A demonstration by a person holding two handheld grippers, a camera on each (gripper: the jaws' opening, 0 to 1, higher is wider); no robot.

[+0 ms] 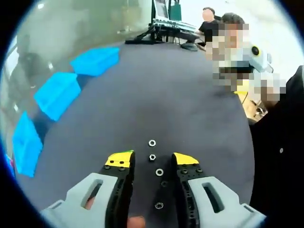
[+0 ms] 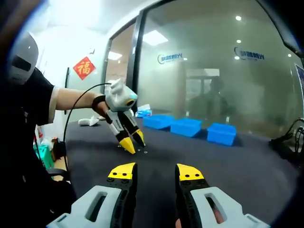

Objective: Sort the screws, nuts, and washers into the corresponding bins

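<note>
Small silvery nuts and washers [image 1: 152, 157] lie loose in a line on your dark grey tabletop [image 1: 190, 95], between your left gripper's [image 1: 152, 160] wide-open, empty jaws, so sorting looks barely begun; three blue plastic bins [image 1: 58, 92] wait far left, right gripper [image 2: 153, 172] open, empty.

Dark tabletop [image 1: 190, 95], laptop on a stand [image 1: 164, 16], red wall ornament [image 2: 84, 67], glass partition [image 2: 213, 61]

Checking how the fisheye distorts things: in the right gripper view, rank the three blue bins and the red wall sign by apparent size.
1-3. The three blue bins look about alike; nearness clouds ranking.
4. Red wall sign, smallest.
</note>
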